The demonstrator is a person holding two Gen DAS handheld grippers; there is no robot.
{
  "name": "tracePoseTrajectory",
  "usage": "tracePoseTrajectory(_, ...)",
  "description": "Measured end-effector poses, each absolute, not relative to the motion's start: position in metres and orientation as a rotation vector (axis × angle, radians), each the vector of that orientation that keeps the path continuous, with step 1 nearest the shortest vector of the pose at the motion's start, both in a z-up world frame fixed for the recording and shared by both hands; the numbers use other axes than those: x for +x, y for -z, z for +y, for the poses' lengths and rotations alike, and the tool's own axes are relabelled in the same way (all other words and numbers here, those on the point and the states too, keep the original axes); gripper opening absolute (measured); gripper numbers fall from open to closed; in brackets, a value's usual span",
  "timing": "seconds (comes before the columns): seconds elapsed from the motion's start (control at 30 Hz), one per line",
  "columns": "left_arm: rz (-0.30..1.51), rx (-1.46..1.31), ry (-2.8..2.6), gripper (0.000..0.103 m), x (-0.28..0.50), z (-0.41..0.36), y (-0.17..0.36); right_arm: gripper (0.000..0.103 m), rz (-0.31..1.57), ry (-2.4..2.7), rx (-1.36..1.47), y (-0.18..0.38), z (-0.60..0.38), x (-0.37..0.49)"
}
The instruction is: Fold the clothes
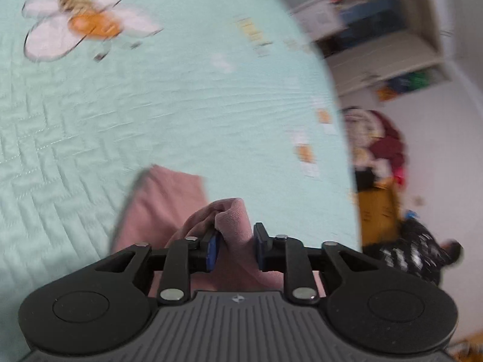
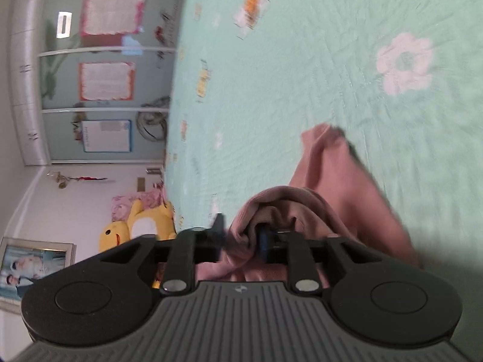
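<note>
Closest to the lens on the left wrist view is the left gripper point(image 1: 235, 249), black linkage arms with blue-padded fingers, and it's got a bunched fold of the dusty pink soft knit garment point(image 1: 163, 208) pinched between them. Jaws aren't fully together, the wad of fabric fills the gap and pokes up past the fingertips. Rest of the pink cloth trails off to the left and lies on the mint green quilted bedspread point(image 1: 181, 105), which has a big white-and-orange flower print point(image 1: 81, 25) on it.

Right wrist view is pretty much the same deal: right gripper point(image 2: 241, 238) is clamped down on another crumpled bit of the same pink garment point(image 2: 341, 181), cloth draped over the right finger so you can barely see the blue pad. From there the fabric stretches away up and to the right over the bedspread point(image 2: 302, 75).

Both views are blurry. Off the bed edge there's a yellow plush toy point(image 2: 142, 226), and white shelves point(image 1: 386, 51) in the left view.
</note>
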State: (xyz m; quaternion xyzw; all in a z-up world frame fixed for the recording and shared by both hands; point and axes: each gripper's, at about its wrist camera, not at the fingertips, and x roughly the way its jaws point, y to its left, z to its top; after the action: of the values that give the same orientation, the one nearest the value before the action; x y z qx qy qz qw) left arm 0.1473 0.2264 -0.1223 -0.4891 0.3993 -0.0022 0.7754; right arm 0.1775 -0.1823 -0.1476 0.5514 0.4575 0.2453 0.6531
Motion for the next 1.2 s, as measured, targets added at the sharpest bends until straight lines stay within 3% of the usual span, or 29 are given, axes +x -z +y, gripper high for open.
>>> tracePoseTrajectory(0.1, 0.833, -1.12, 0.041, 0.037, 0.142, 0.236, 0.129, 0.034, 1.064, -0.551, 1.286, 0.177, -0.178, 0.213)
tracePoseTrajectory(0.17, 0.774, -1.122, 0.077, 0.056, 0.128, 0.24, 0.122, 0.041, 1.02, -0.599, 1.309, 0.186, -0.183, 0.216)
tracePoseTrajectory(0.23, 0.699, -1.136, 0.088, 0.064, 0.112, 0.244, 0.113, 0.064, 0.928, -0.675, 1.345, 0.184, -0.196, 0.205)
tracePoseTrajectory(0.4, 0.677, -1.118, 0.114, 0.065, 0.097, 0.235, 0.101, 0.068, 0.841, -0.705, 1.388, 0.171, -0.208, 0.202)
tracePoseTrajectory(0.6, 0.712, -0.963, 0.156, 0.068, 0.138, 0.201, 0.098, 0.06, 0.845, -0.776, 1.017, 0.141, -0.147, 0.212)
tracePoseTrajectory(0.67, 0.775, -0.915, 0.099, 0.06, 0.15, 0.198, 0.122, 0.058, 0.875, -0.714, 0.913, 0.156, -0.133, 0.228)
tracePoseTrajectory(0.7, 0.797, -0.928, 0.077, 0.055, 0.151, 0.201, 0.136, 0.044, 0.9, -0.665, 0.862, 0.167, -0.129, 0.237)
tracePoseTrajectory(0.73, 0.8, -0.951, 0.066, 0.04, 0.148, 0.205, 0.145, 0.016, 0.932, -0.621, 0.875, 0.18, -0.132, 0.241)
tracePoseTrajectory(0.77, 0.78, -0.986, 0.067, 0.038, 0.141, 0.211, 0.148, 0.006, 0.961, -0.58, 0.89, 0.192, -0.136, 0.245)
tracePoseTrajectory(0.8, 0.755, -0.999, 0.071, 0.039, 0.136, 0.214, 0.147, 0.009, 0.954, -0.583, 0.929, 0.193, -0.142, 0.242)
tracePoseTrajectory(0.87, 0.699, -0.97, 0.085, 0.055, 0.13, 0.21, 0.137, 0.014, 0.882, -0.629, 0.958, 0.182, -0.146, 0.231)
tracePoseTrajectory(0.9, 0.672, -0.955, 0.091, 0.058, 0.127, 0.209, 0.132, 0.018, 0.851, -0.648, 0.967, 0.176, -0.145, 0.228)
tracePoseTrajectory(0.93, 0.644, -0.94, 0.098, 0.06, 0.124, 0.207, 0.127, 0.023, 0.822, -0.666, 0.975, 0.17, -0.144, 0.225)
tracePoseTrajectory(1.03, 0.644, -0.843, 0.085, 0.062, 0.134, 0.196, 0.127, 0.025, 0.858, -0.637, 0.959, 0.177, -0.124, 0.24)
tracePoseTrajectory(1.07, 0.664, -0.781, 0.045, 0.057, 0.139, 0.193, 0.133, 0.023, 0.872, -0.618, 0.961, 0.187, -0.123, 0.246)
tracePoseTrajectory(1.1, 0.678, -0.744, 0.009, 0.048, 0.14, 0.194, 0.14, 0.0, 0.885, -0.599, 0.963, 0.196, -0.122, 0.251)
tracePoseTrajectory(1.13, 0.685, -0.738, -0.023, 0.021, 0.136, 0.198, 0.147, 0.0, 0.899, -0.58, 0.965, 0.205, -0.121, 0.257)
tracePoseTrajectory(1.2, 0.658, -0.763, -0.045, 0.016, 0.121, 0.207, 0.149, 0.0, 0.882, -0.585, 0.964, 0.205, -0.121, 0.254)
